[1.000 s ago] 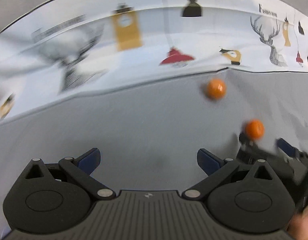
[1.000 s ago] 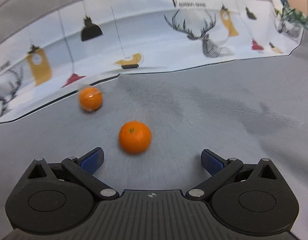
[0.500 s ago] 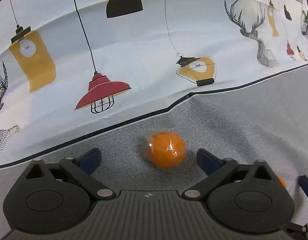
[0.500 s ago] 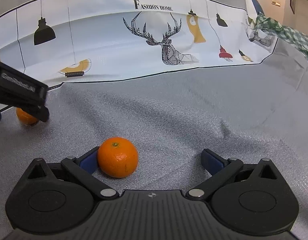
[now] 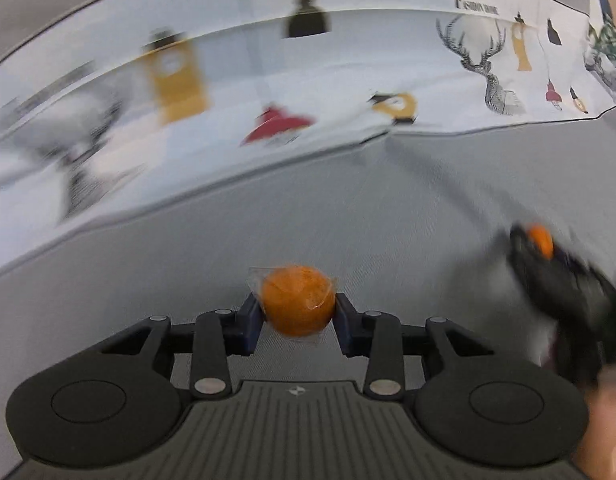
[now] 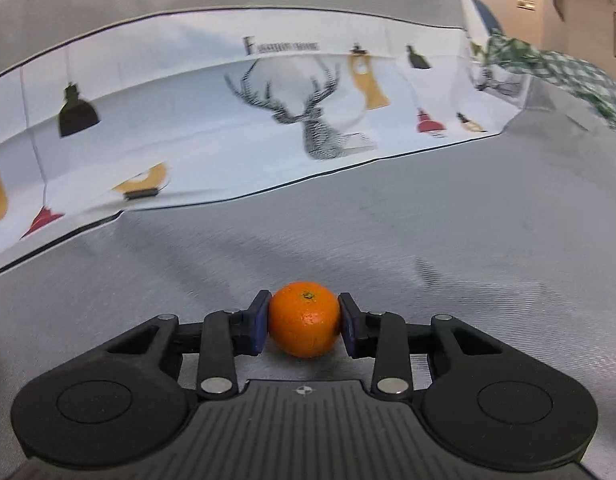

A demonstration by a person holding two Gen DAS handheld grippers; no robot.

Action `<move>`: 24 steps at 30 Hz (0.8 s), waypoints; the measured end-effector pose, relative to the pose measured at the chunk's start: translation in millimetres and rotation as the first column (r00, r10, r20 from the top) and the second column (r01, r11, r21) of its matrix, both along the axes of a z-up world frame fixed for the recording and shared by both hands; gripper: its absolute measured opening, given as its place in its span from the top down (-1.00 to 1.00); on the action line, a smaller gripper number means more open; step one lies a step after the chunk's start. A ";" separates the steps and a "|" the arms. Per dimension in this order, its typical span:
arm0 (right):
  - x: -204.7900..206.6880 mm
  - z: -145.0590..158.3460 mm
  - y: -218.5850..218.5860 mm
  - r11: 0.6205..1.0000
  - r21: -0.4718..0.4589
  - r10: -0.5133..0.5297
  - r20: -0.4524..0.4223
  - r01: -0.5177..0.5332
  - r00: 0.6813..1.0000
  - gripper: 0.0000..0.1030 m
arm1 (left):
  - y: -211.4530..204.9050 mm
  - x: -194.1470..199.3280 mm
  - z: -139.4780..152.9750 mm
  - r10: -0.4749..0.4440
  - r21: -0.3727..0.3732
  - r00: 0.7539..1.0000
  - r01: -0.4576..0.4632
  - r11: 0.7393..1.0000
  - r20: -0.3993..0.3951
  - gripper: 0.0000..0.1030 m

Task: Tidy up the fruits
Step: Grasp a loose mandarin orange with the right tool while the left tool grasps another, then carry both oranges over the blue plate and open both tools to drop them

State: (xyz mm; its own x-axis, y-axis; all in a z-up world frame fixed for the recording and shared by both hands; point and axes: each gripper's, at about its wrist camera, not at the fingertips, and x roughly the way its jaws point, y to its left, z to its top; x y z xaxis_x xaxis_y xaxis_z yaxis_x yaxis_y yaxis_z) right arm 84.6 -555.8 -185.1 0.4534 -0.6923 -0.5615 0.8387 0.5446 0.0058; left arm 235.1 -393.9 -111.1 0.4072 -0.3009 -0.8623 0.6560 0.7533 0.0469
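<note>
Left gripper (image 5: pixel 297 307) was clamped on a small round orange fruit sealed in clear plastic wrap (image 5: pixel 297 303), blue pads touching it on both sides. Fruit sat centred between the fingertips, dead ahead on the gripper axis, and appeared to be off the grey woven cloth surface (image 5: pixel 268 232). That view was motion-blurred, so the height off the cloth couldn't be judged.

Right gripper (image 6: pixel 304 322) was clamped on a bare round orange with a green stem dimple (image 6: pixel 304 318), stem end up, pads touching left and right flanks. Also centred, also straight ahead. Whether it was resting on the cloth or just above it: couldn't tell.

Left wrist view also caught the right gripper out at its far right, blurred, with the bare orange in it, well apart from the wrapped one.

Both fruits are near-spherical, so no long axis to line up; grip orientation shouldn't matter.

Behind the cloth: white printed backdrop with lamps and a stag head (image 6: pixel 316 120).

Key relation for the next move: each fruit was already in hand, one per hand. No bowl, tray or other destination showed in either view, so where to place them couldn't be read. Judgement: pick stage done for both, placement pending. Risk: the wrap could slip under the pads.
</note>
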 end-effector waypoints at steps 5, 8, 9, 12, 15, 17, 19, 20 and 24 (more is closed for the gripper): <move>-29.8 28.1 28.0 1.000 0.003 -0.001 0.031 0.001 1.000 0.28 | 112.0 -64.1 60.1 0.089 0.023 0.996 -0.089 0.996 -0.004 0.19; -61.0 68.5 66.5 0.996 0.019 0.080 0.097 -0.082 0.992 0.28 | 171.1 -100.4 85.2 0.138 0.037 0.990 -0.138 0.990 0.000 0.19; -74.6 82.6 83.0 0.993 0.012 0.118 0.111 -0.120 0.987 0.28 | 186.4 -111.1 91.7 0.152 0.037 0.988 -0.152 0.988 0.004 0.19; -127.5 124.1 148.1 0.962 0.020 0.267 0.143 -0.272 0.953 0.27 | 236.1 -148.0 106.8 0.183 0.048 0.983 -0.182 0.982 -0.015 0.19; -168.9 151.6 207.1 0.896 0.067 0.426 0.156 -0.440 0.891 0.27 | 274.8 -185.5 115.0 0.191 0.064 0.982 -0.191 0.980 0.003 0.19; -192.3 166.4 246.1 0.834 0.111 0.519 0.170 -0.540 0.838 0.27 | 300.5 -208.0 120.2 0.204 0.055 0.979 -0.205 0.977 0.013 0.19; -205.7 178.0 278.8 0.783 0.149 0.578 0.186 -0.604 0.795 0.27 | 323.4 -226.7 123.6 0.219 0.040 0.976 -0.219 0.975 0.016 0.19; -210.9 184.3 295.4 0.755 0.163 0.607 0.195 -0.636 0.771 0.27 | 332.9 -235.2 124.6 0.228 0.034 0.973 -0.229 0.973 0.022 0.19; -218.5 203.5 350.3 0.655 0.158 0.712 0.198 -0.739 0.673 0.27 | 369.8 -271.6 128.7 0.265 0.006 0.963 -0.265 0.964 0.055 0.19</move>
State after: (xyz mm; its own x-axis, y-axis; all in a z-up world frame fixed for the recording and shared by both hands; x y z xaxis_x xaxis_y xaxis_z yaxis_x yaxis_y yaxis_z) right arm -134.0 -205.5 18.4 0.8263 0.0116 -0.5631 0.1622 0.9526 0.2575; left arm -36.4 -24.1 17.5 0.5159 -0.1646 -0.8407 0.4293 0.8989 0.0875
